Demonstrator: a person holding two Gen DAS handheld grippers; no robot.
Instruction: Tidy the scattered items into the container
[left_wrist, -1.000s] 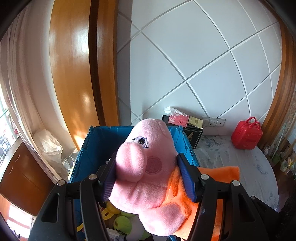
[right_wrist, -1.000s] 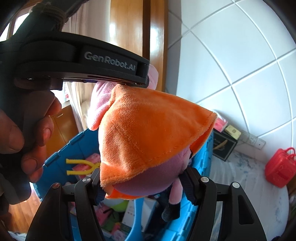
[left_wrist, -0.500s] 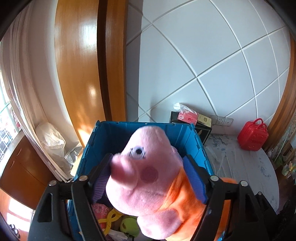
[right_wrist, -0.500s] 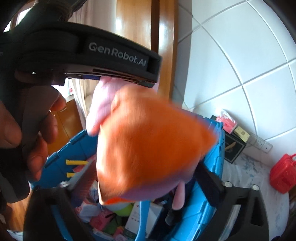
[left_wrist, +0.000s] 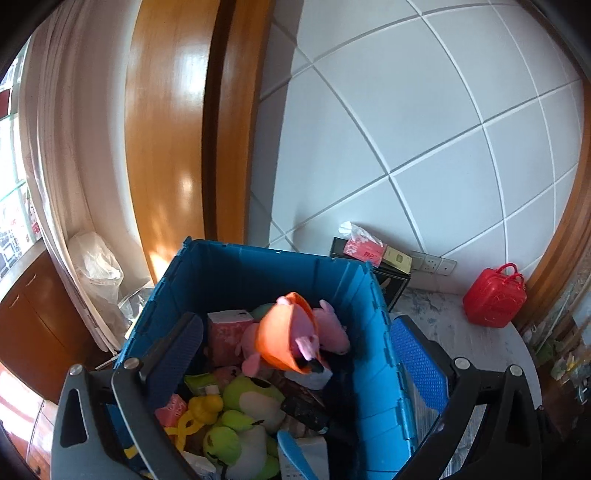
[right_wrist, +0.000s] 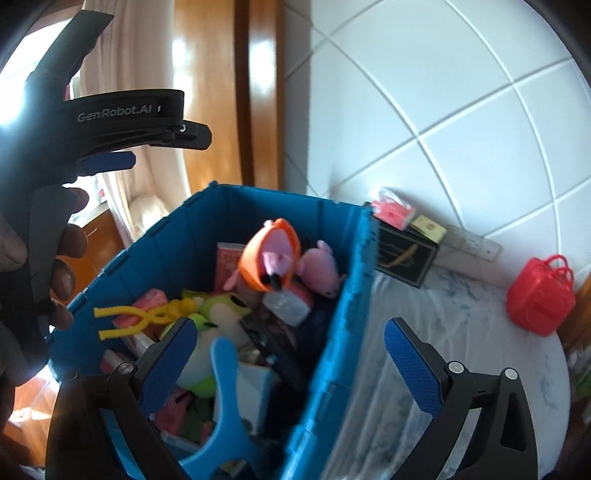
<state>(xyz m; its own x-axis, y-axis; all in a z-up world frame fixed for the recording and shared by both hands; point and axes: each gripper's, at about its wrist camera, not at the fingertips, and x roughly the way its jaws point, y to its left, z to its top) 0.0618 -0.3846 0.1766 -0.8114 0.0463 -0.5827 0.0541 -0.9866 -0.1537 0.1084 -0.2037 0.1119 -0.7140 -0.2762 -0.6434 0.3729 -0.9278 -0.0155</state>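
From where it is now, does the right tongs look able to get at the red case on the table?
Probably yes. The right tongs stand open and empty, straddling the blue crate's near wall, and the table surface between that wall and the red case looks bare. It needs a swing right, clear of the wall.

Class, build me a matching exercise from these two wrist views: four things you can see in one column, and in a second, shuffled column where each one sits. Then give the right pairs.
Things
1. pink plush pig
2. red case
3. pink tissue pack
4. yellow clip

Places
A. on top of the black box by the wall
B. head down on the pile inside the blue crate
C. on the white tabletop, outside the crate, near the wooden frame
D. inside the crate, against its left wall

Pairs: 1-B, 2-C, 3-A, 4-D
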